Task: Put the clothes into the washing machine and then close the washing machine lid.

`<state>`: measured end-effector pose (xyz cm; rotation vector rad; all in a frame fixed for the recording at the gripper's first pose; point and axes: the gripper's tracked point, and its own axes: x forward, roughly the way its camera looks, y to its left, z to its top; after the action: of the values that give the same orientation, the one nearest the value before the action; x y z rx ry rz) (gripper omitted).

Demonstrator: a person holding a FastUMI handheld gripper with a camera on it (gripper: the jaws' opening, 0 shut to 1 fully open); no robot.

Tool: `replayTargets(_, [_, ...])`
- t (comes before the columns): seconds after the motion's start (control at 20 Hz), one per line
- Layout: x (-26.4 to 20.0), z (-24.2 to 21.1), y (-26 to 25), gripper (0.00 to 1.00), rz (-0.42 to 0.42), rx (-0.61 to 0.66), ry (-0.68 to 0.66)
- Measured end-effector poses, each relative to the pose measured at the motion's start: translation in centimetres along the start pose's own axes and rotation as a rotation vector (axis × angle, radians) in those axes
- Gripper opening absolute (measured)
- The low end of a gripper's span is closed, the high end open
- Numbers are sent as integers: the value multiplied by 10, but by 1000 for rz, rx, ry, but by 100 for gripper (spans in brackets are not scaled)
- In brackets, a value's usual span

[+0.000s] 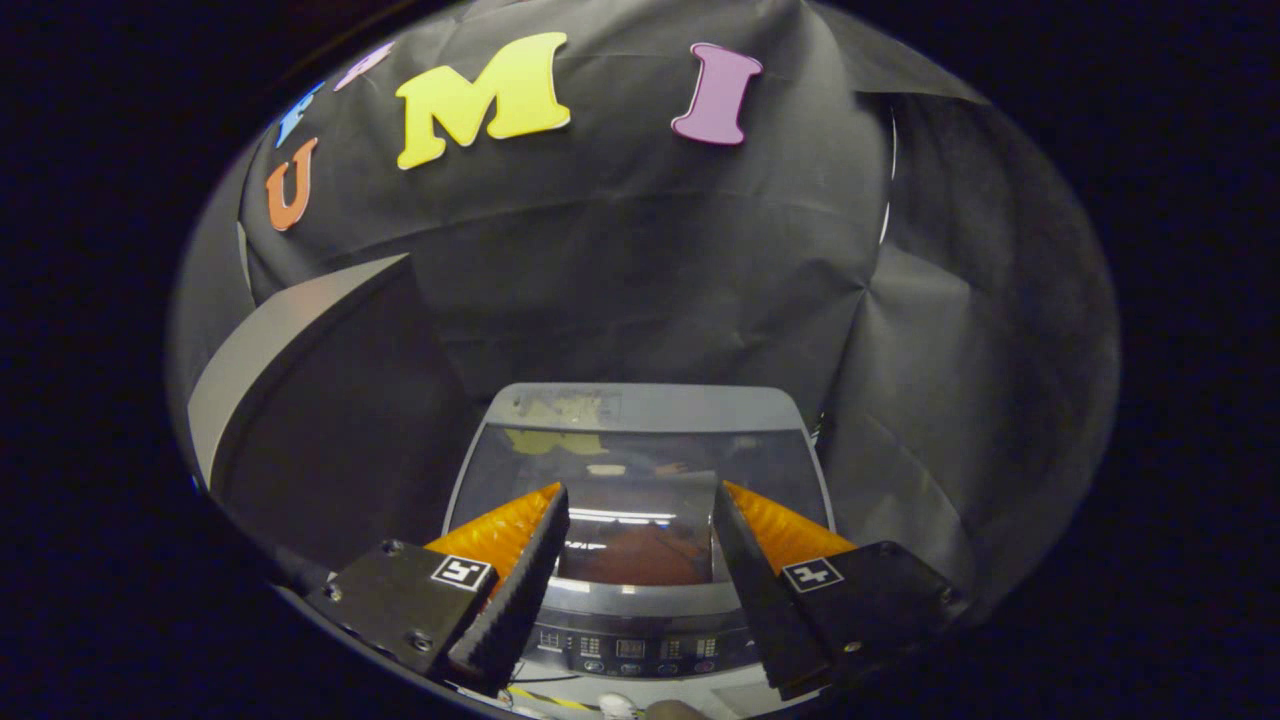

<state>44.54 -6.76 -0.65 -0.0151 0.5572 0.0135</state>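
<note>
Grey slab off to the left: a big flat panel stands tilted beside the left finger, its pale edge catching the light and its broad face dark (I can't tell from here what it belongs to).

Left finger: it angles inward over the near left part of the machine's top, touching nothing that I can see.

Gripper: the gripper hangs with its fingers set wide apart and nothing held between them.

Washing machine: the washing machine sits straight ahead of the fingers and below them, seen from above, with its grey back rim just beyond the fingertips.

Lid: the glass lid lies flat and shut on the machine, showing in the gap between the two fingers and running on past their tips; it is glossy and throws back reflections of the booth.

Clothes: something reddish-brown shows through the glass, between the fingers and nearer than their tips (it looks like cloth inside the tub, though the reflections make it hard to be sure).

Control panel: a dark strip of buttons and small displays runs along the machine's near edge, low between the finger bases.

Right finger: it mirrors the left one, leaning inward over the near right part of the lid, not visibly touching it.
</note>
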Motion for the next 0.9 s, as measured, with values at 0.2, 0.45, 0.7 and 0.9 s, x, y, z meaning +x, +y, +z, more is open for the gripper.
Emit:
replayTargets(0.2, [-5, 1, -7, 91, -13, 6, -14])
replayTargets(0.45, [-25, 2, -13, 91, -34, 22, -48])
replayTargets(0.7, [-77, 8, -8, 91, -57, 42, -128])
replayTargets(0.9, [-147, 10, 4, 91, -79, 61, -239])
